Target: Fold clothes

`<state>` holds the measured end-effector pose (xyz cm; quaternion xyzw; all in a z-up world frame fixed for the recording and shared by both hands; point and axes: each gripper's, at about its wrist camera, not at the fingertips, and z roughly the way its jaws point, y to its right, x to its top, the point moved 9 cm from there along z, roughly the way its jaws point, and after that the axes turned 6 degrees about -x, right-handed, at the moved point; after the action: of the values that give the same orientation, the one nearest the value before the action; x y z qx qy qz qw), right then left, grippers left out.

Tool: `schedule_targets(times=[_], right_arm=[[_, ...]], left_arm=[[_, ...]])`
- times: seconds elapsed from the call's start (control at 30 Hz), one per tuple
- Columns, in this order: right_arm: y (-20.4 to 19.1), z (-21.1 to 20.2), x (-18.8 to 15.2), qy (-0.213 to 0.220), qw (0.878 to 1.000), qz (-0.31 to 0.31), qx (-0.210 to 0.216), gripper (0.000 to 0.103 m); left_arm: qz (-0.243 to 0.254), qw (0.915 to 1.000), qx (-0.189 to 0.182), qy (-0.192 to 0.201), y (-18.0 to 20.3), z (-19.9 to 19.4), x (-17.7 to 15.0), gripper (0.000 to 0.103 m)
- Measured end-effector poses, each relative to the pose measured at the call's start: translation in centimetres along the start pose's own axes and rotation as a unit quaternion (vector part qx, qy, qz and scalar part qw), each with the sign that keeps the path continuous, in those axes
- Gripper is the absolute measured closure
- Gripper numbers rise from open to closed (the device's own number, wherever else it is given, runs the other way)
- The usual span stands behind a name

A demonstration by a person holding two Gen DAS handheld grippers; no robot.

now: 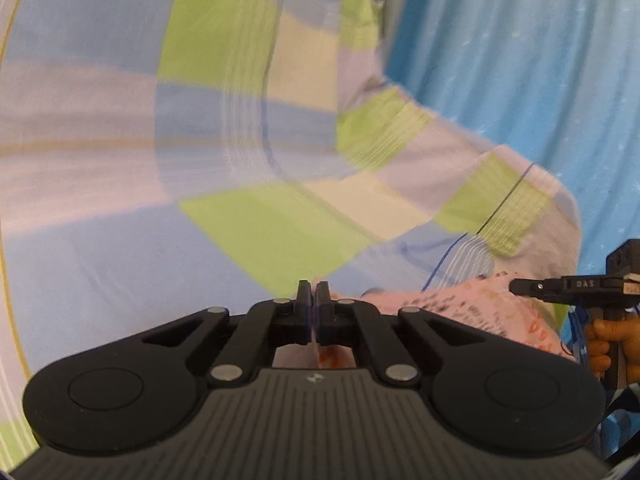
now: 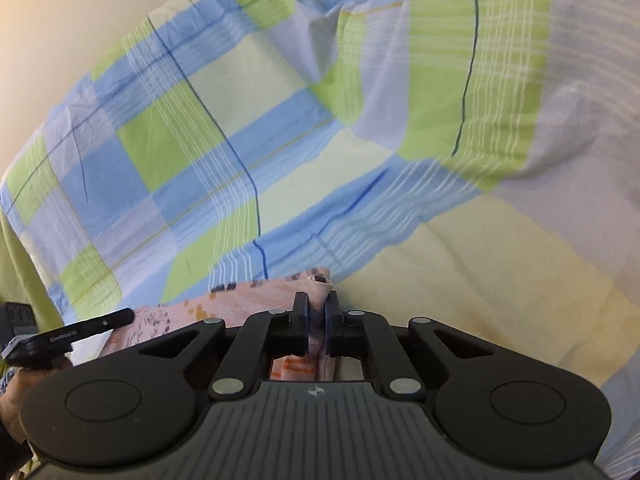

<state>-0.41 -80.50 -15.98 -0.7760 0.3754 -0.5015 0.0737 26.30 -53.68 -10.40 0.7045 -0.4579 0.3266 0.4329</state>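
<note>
A pink garment (image 1: pixel 460 308) with dark and orange prints is stretched between both grippers, above a checked bedsheet. My left gripper (image 1: pixel 313 294) is shut on one edge of it, and pink cloth shows between and below its fingers. My right gripper (image 2: pixel 316 306) is shut on a bunched corner of the same pink garment (image 2: pixel 240 300). From the left wrist view the right gripper (image 1: pixel 516 287) appears side-on at the far right, held by a hand (image 1: pixel 612 344). The left gripper (image 2: pixel 126 315) shows at the lower left of the right wrist view.
A blue, green and white checked bedsheet (image 2: pixel 280 140) fills the background, rumpled into folds. Blue fabric with small white specks (image 1: pixel 520 60) hangs at the upper right of the left wrist view. A pale wall (image 2: pixel 60 20) lies beyond the sheet.
</note>
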Motion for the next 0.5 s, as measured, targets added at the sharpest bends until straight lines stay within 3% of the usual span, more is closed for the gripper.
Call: schedule_targets(times=[0.07,0.2,0.37,0.43,0.5], right_arm=[[-0.3,-0.4,0.3,0.008,1.0,-0.008,0.0,0.097],[0.3,1.0,-1.4,-0.027,0.999,-0.011,-0.017,0.097],[0.8,0.6,-1.3,-0.021,1.0,0.005,-0.011,0.089],[0.8,0.6,-1.5,-0.022,1.0,0.012,-0.006,0.086],[0.7,0.5,-1.4,-0.021,1.0,0.018,0.001,0.081]], left_arm=[[0.003,0.9998,0.005,-0.017,-0.1,0.3,0.0,0.103],[-0.024,0.9967,0.019,-0.075,-1.3,1.4,-1.6,0.102],[-0.107,0.992,0.032,-0.058,-4.2,-0.7,-1.3,0.094],[-0.13,0.9895,0.008,-0.063,-4.4,-0.6,-1.2,0.092],[-0.151,0.9856,-0.025,-0.073,-4.2,-0.2,-1.0,0.084]])
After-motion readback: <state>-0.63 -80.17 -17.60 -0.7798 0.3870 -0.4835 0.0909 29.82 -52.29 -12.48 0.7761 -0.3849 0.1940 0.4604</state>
